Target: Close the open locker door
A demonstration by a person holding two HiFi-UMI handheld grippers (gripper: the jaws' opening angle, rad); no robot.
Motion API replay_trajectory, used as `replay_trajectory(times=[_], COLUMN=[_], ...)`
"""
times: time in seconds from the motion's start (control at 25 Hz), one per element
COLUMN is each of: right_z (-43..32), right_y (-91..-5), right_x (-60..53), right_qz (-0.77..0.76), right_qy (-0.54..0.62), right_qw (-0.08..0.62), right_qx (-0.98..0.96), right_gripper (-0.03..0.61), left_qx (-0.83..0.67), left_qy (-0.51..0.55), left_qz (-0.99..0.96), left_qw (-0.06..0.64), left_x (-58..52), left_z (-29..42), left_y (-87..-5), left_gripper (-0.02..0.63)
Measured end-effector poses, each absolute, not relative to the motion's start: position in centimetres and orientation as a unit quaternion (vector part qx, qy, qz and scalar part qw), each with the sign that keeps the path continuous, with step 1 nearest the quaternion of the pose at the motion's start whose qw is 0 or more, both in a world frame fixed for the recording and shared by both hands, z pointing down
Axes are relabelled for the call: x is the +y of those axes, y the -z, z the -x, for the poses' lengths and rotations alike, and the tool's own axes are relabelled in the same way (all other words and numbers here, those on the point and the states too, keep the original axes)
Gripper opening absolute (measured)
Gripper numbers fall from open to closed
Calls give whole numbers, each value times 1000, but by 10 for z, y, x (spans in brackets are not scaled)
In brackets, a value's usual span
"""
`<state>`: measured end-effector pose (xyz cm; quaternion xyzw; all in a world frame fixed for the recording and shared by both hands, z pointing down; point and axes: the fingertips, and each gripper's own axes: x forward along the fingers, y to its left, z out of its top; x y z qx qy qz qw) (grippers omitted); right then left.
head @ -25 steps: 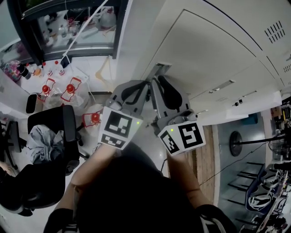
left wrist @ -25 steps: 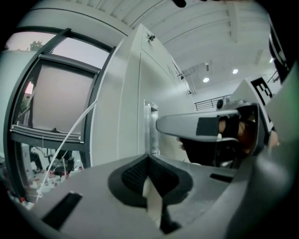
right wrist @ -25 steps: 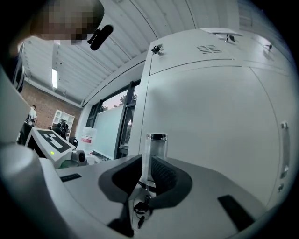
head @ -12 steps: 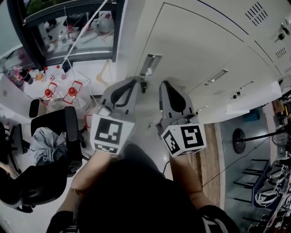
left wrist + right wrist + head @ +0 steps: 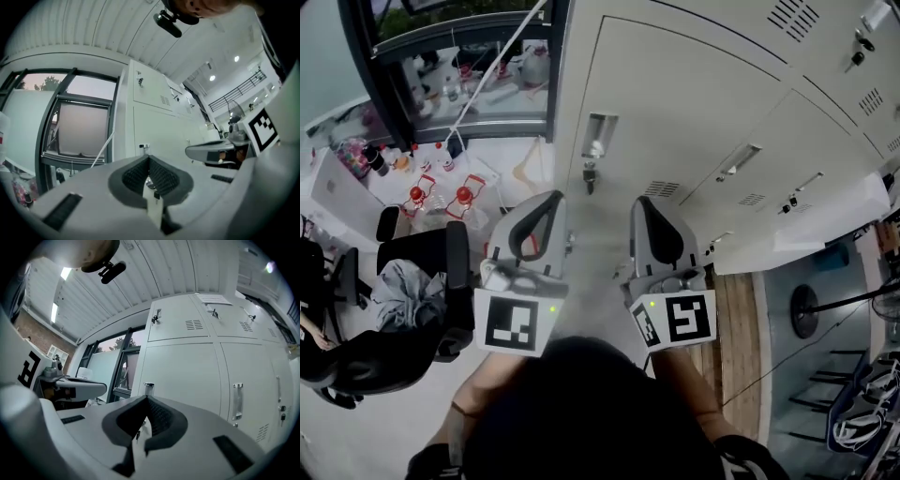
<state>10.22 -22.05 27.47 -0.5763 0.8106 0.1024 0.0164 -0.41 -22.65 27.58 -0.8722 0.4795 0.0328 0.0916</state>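
Note:
The white locker door (image 5: 675, 103) at the left end of the row lies flush with its neighbours. Its recessed handle (image 5: 598, 133) has a key (image 5: 589, 175) hanging below it. Both grippers point at this door from a short way off, touching nothing. My left gripper (image 5: 551, 199) is shut and empty, below and left of the handle. My right gripper (image 5: 639, 202) is also shut and empty, to the handle's lower right. In the right gripper view the handle (image 5: 148, 388) shows just above the closed tips of the right gripper (image 5: 146, 399). The left gripper (image 5: 149, 158) faces the same door (image 5: 159, 136).
A black office chair (image 5: 412, 281) with grey cloth stands at the left. Red-capped bottles (image 5: 441, 197) sit on the floor by the window (image 5: 459, 66). More locker doors with handles (image 5: 741, 161) run to the right. A wooden floor strip (image 5: 736, 328) and a round stand base (image 5: 811, 309) lie at the right.
Both grippers have drawn back from the door handle, which now sits farther beyond their tips. The left gripper has shifted left and down in the head view.

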Motion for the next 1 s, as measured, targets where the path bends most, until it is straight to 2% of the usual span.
replay_trajectory(times=[0.4,1.0], right_z=[-146,-150], right_y=[-274,-276], right_x=[-153,-114], right_qz=[558,519], right_qy=[-102,-96], right_qw=[32,70], right_qx=[823,846], right_gripper=[15,15], left_qx=[519,546], left_qy=[-19,-10], left_qz=[851,831], left_qw=[78,108], left_x=[-156,-102], left_z=[-28,-40], left_y=[-284,-283], left_gripper=[0,0])
